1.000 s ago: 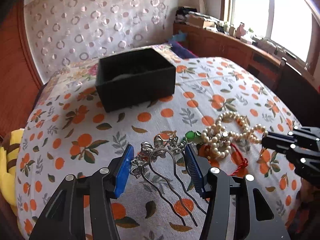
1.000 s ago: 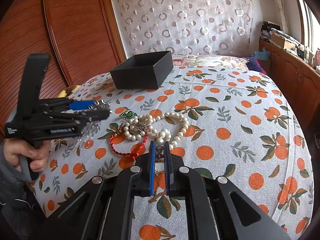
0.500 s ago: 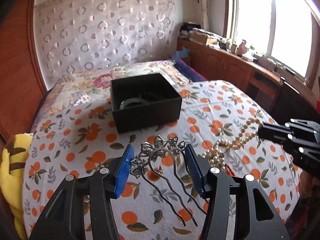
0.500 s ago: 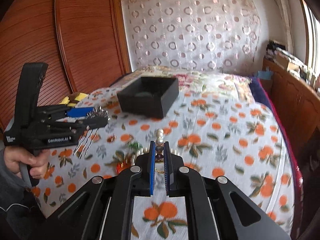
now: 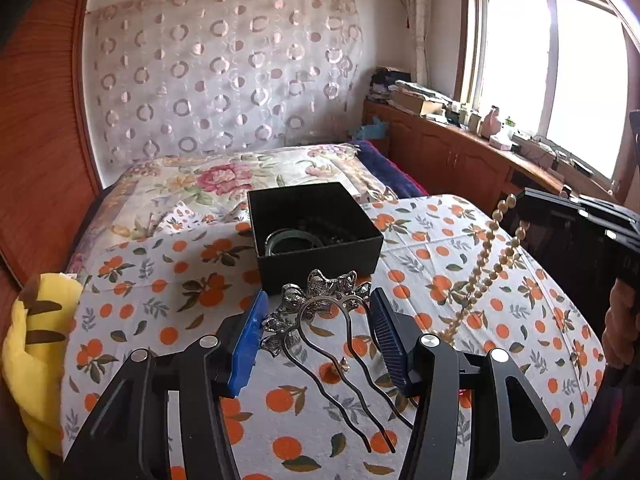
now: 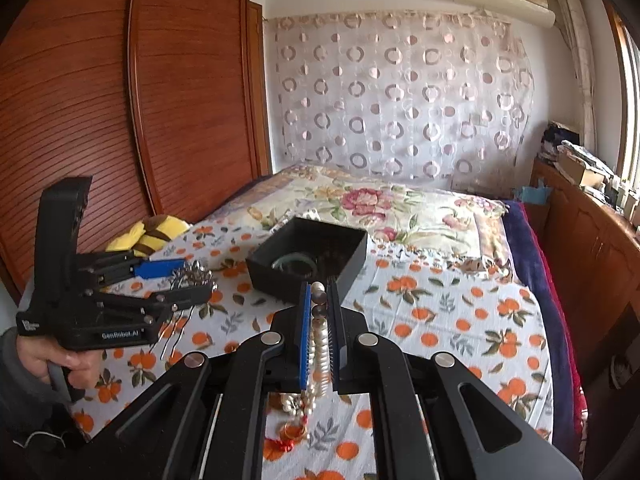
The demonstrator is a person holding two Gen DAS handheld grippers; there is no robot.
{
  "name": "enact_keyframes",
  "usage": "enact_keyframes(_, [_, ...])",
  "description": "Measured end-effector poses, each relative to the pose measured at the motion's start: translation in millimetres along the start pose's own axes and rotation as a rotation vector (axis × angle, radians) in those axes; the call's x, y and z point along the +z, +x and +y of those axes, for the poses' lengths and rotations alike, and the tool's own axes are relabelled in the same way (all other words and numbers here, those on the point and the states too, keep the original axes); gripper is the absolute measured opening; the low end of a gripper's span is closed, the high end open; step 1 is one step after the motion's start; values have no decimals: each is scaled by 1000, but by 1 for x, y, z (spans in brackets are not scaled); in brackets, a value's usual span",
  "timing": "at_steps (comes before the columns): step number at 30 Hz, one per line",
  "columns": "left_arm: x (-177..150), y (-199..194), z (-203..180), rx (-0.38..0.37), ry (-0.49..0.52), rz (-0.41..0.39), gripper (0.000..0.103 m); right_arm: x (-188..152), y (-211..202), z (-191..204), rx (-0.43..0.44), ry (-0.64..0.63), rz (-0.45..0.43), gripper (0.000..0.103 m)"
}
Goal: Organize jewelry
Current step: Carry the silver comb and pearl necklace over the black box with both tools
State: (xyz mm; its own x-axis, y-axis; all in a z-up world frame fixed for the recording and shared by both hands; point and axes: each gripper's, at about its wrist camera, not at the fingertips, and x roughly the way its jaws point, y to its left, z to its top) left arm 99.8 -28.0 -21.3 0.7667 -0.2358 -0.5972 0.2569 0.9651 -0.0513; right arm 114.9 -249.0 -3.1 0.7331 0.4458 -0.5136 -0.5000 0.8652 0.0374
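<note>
Window [image 5: 552, 80] left view only; wardrobe [image 6: 120, 92] right.

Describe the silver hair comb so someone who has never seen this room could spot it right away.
Find the bed under the orange-print cloth and the open black box standing on it. Nearer the camera than the box, the left tool holds the hair comb above the cloth. It is the only grey metal piece: a flowered top with long wavy prongs, unlike the round beads of the pearl necklace hanging nearby.
</note>
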Motion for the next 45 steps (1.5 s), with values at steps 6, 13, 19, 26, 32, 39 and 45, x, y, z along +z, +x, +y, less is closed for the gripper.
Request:
enact_keyframes(6, [4, -5, 5, 6, -7, -15, 51, 24, -2, -1, -5, -15, -25, 9])
enact_keyframes(13, [13, -7, 11, 3, -16, -23, 51, 47, -6, -2, -12, -32, -60, 9])
enact_keyframes(19, [22, -3, 14, 6, -6, -25, 51, 68, -8, -7, -6, -35, -96, 9])
enact_keyframes(26, [38, 11, 17, 10, -2, -26, 51, 91, -2, -15, -2, -52, -118, 9])
enact_keyframes(32, [54, 23, 22, 14, -2, -31, 51, 115, 13, -22, 2, -71, -128, 9])
enact_keyframes(39, [66, 42, 33, 28, -17, -21, 51, 148, 28, -24, 18, -93, -160, 9])
enact_keyframes(45, [74, 55, 41, 30, -25, -10, 51, 167, 48, -27, 28, -106, -172, 9])
